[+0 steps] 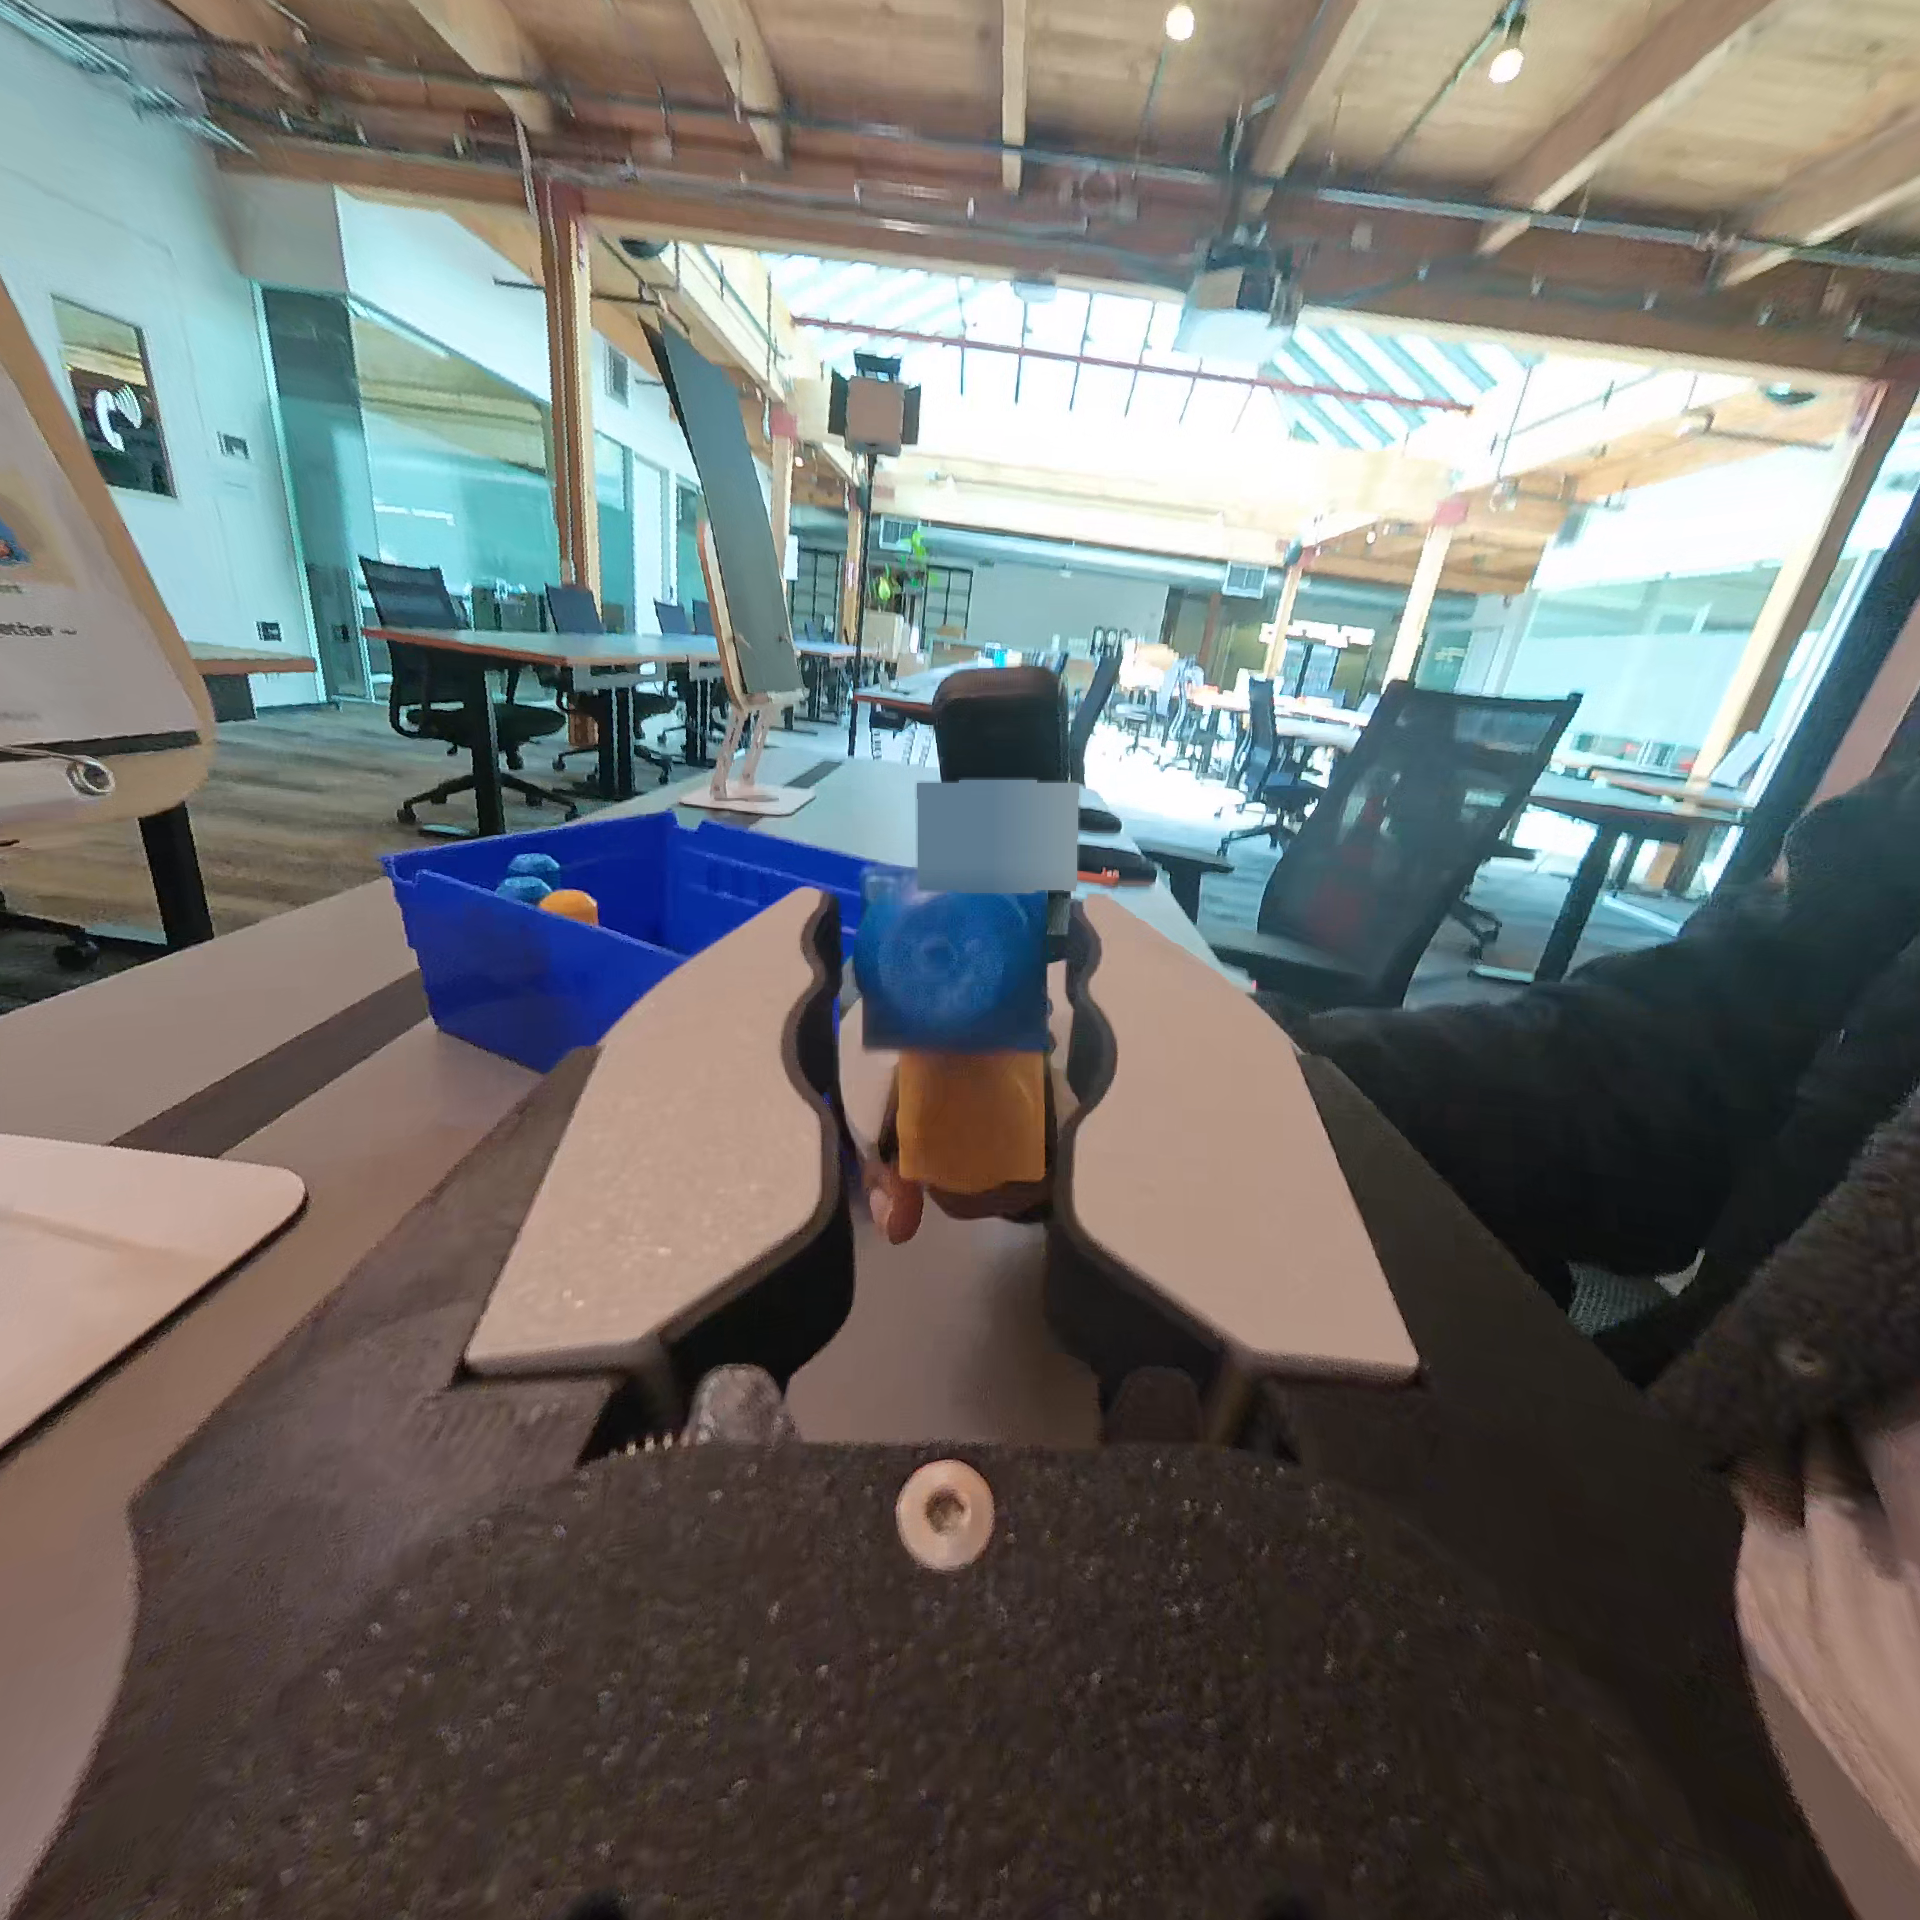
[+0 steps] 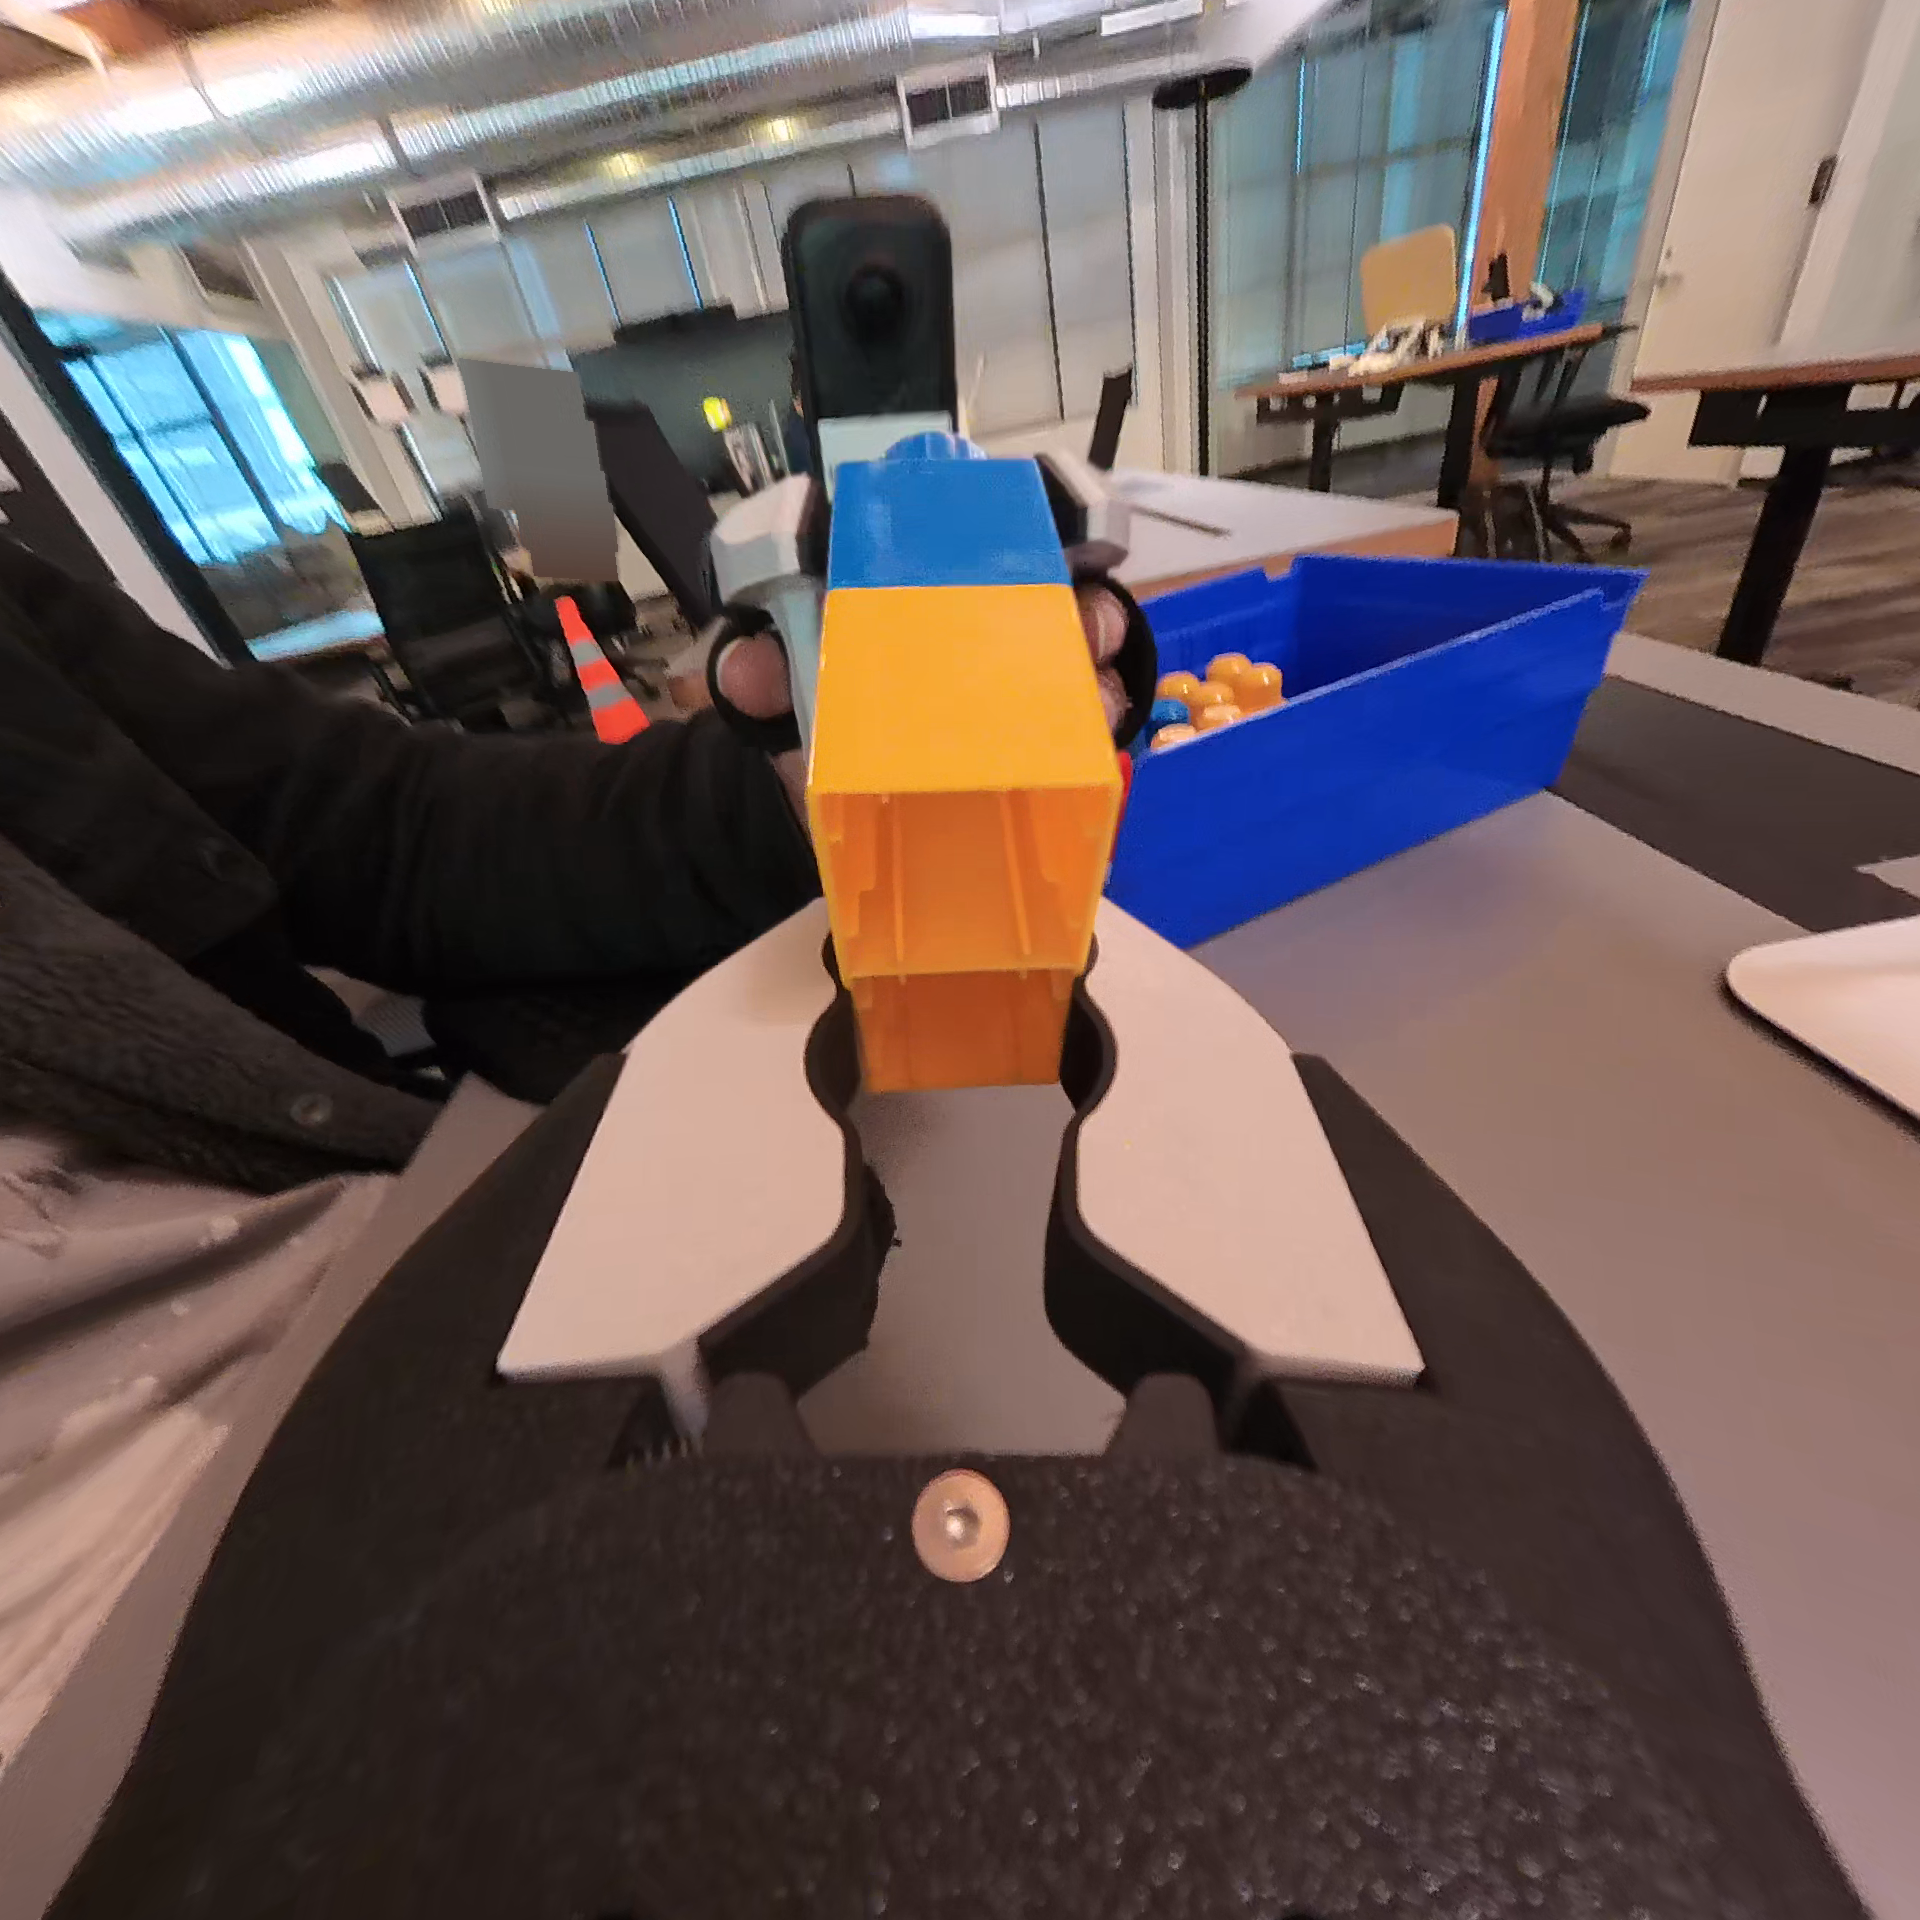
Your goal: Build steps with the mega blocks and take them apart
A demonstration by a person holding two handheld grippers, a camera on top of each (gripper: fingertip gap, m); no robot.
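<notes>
Grey bench (image 2: 1558, 1195) carries blue bin (image 2: 1382, 769) with loose blocks (image 2: 1216, 691) inside. Mid-air above bench: short column, blue block (image 2: 945, 525) joined to orange blocks (image 2: 951, 717). Right gripper (image 2: 961, 1023) fingers closed on orange end. Left gripper (image 1: 951, 971) fingers closed on blue end. Likely disassembly stage, pulling apart; most blocks already binned.

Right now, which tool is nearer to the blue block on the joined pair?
Left. The left tool grips the blue block between its fingertips, while the right tool clamps the orange block at the pair's other end, apart from the blue one.
</notes>
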